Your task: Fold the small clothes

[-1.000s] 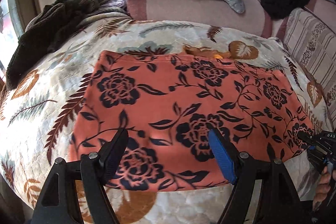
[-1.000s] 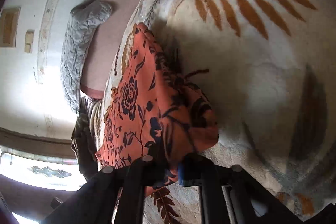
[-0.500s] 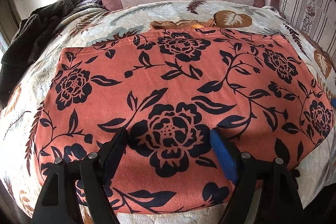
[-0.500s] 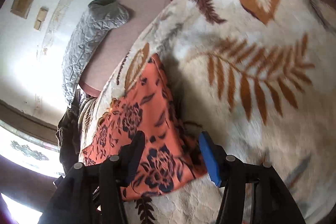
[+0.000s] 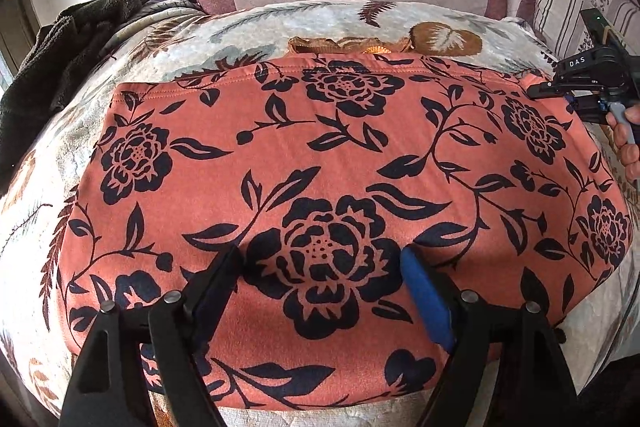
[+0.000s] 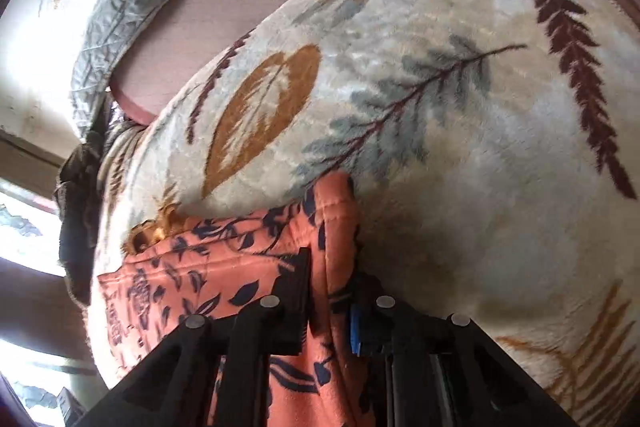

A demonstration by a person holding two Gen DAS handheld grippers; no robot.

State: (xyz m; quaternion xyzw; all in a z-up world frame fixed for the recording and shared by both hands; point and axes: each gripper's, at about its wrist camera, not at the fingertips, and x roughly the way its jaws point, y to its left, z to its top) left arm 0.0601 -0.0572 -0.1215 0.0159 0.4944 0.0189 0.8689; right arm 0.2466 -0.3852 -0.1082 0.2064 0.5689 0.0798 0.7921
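Right tongs closing on orange floral garment corner (over leaf-print blanket)

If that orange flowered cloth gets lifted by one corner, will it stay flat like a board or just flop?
Most likely it flops: the orange cloth follows the soft blanket beneath it, and its corner already bunches between the closing fingers of the right gripper. It looks thin, so probably light. The plush blanket may drag on it rather than let it slide.

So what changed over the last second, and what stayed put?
The right gripper let go of the near corner of the orange floral garment, moved to its far right corner, and its jaws are closing on that edge. The left gripper stayed open above the flat garment.
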